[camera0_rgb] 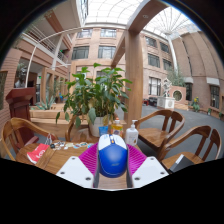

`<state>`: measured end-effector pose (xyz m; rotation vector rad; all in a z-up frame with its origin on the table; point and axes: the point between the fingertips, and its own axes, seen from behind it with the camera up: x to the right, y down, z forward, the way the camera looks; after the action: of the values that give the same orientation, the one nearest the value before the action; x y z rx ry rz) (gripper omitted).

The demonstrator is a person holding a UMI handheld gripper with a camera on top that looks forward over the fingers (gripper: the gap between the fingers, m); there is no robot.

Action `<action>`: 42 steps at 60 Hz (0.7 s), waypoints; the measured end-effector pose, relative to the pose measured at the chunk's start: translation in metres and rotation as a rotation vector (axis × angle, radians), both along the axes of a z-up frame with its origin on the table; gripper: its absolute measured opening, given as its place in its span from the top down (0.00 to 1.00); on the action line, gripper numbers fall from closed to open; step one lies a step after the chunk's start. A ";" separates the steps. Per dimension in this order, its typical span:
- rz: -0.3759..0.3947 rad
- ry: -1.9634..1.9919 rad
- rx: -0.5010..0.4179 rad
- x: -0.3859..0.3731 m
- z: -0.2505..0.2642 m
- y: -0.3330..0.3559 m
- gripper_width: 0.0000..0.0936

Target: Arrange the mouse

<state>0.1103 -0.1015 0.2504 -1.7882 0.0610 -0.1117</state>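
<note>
your gripper [112, 172] sits nearest the lens, its two pale fingers [80, 172] angling inward toward a blue mouse [113, 157] that stands between them. magenta pads [91, 155] show at either side of the mouse, and they appear to press against its flanks, so you should read the tool as clenched on the mouse rather than released, though the contact line itself is small in this view. the mouse lies directly ahead along the fingers' own line, its long axis running away from you and its rounded back facing the camera; no sideways correction looks needed. beneath and beyond it you see a wooden table [60, 157], and whether the mouse rests on that surface or is lifted clear of it cannot be told. just beyond the fingers stands a small pump bottle [132, 132], with a potted plant [95, 95] behind it and a red item [38, 152] lying off to the left on the table. wooden chairs [165, 125] ring the table, and a building façade [110, 50] fills the background. judged from the task, your placement step turns on keeping the mouse's axis straight ahead while steering clear of the bottle.
</note>
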 end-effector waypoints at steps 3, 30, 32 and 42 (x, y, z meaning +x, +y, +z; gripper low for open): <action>0.033 0.005 -0.024 -0.036 -0.028 -0.005 0.60; 0.102 -0.037 -0.448 -0.147 -0.258 -0.022 0.46; 0.099 -0.035 -0.473 -0.146 -0.258 -0.023 0.40; 0.109 -0.024 -0.441 -0.158 -0.228 -0.042 0.10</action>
<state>-0.0473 -0.1438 0.0222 -2.2258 -0.0855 -0.0716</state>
